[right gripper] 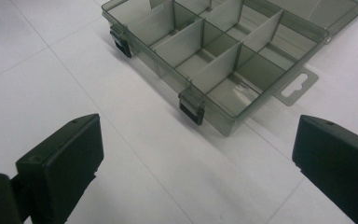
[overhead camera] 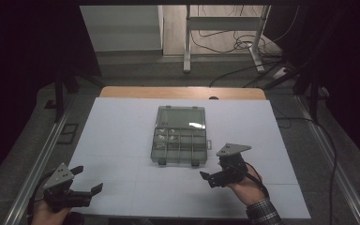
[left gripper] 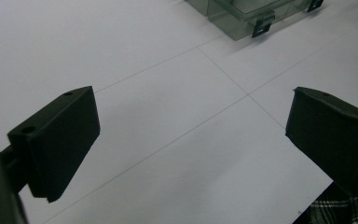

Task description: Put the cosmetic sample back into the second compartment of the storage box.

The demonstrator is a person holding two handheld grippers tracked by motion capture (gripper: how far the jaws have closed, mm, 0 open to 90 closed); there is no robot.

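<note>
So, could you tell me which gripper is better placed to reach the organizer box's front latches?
Right, probably. The right gripper sits open just off the organizer box's near-right corner, latches straight ahead; the left gripper hangs at the table's near-left corner.

A clear smoky-grey compartment box (overhead camera: 180, 136) lies open and flat on the white table — lid swung back, dividers upright, two dark latches on its near wall — just ahead of the right gripper (overhead camera: 210, 178), well apart from the left gripper (overhead camera: 87, 179).
</note>
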